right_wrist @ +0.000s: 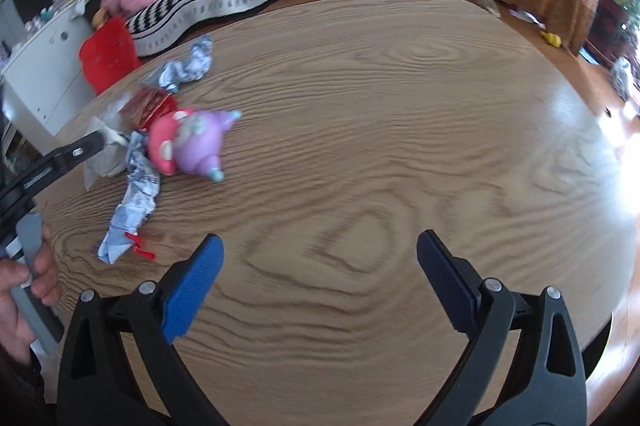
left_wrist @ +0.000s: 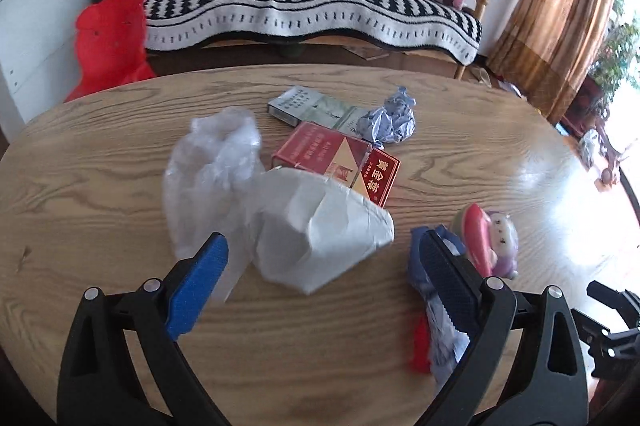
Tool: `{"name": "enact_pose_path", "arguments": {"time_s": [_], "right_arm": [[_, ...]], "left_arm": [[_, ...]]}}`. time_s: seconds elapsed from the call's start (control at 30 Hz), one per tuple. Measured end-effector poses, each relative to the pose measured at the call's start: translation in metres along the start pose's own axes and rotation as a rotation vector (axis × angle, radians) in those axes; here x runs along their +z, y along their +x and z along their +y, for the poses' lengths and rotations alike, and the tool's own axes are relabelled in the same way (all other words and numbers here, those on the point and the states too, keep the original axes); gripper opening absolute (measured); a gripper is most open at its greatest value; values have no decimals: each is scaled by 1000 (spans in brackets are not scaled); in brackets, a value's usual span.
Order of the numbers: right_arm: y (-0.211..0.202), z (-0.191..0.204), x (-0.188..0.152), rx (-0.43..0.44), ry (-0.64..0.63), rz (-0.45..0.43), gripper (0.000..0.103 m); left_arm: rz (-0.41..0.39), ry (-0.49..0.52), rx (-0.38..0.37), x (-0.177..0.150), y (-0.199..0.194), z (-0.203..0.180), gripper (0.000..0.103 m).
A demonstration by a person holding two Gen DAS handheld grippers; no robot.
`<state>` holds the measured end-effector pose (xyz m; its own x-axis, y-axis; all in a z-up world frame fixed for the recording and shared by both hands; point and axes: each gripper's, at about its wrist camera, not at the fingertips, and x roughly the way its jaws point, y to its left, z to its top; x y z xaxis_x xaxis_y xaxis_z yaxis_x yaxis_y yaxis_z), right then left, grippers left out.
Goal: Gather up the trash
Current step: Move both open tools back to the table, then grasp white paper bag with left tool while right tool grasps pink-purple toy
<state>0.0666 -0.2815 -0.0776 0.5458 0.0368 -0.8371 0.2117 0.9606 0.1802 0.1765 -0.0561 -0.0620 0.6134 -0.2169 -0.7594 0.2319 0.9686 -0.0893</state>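
Your left gripper [left_wrist: 322,250], fingers spread, straddles the crumpled white paper wad [left_wrist: 320,230] (worktop [left_wrist: 100,154] cluttered); right gripper [right_wrist: 320,252] released, empty.

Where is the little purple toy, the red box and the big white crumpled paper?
purple toy [right_wrist: 198,144], right wrist view, on its round purple body.
red box [left_wrist: 320,150], left wrist view, on its red top face.
white crumpled paper [left_wrist: 320,238], left wrist view, on its creased middle.

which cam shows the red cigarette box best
The left wrist view. There the flat red cardboard cigarette box lies mid-table, sharp, its gold lettering visible, with the crumpled white paper covering its near edge. The right wrist view shows only a blurred red corner at far left behind the pink and purple plush toy.
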Motion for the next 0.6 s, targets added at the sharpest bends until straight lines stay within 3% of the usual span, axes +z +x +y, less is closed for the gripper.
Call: {"name": "enact_pose_path", "arguments": {"time_s": [0.13, 0.17, 0.3, 0.4, 0.6], "right_arm": [[15, 15, 11, 32, -9, 4, 94], [18, 19, 14, 42, -9, 4, 94], [29, 33, 29, 102, 8, 0, 94], [40, 42, 41, 158, 40, 6, 94], [61, 64, 57, 191, 67, 12, 94]], "left_arm": [[-12, 14, -9, 5, 14, 0, 93], [-15, 20, -14, 5, 15, 1, 80], [-33, 31, -5, 2, 6, 3, 70], [-61, 59, 20, 0, -12, 2, 70], [-113, 71, -16, -7, -54, 2, 70]]}}
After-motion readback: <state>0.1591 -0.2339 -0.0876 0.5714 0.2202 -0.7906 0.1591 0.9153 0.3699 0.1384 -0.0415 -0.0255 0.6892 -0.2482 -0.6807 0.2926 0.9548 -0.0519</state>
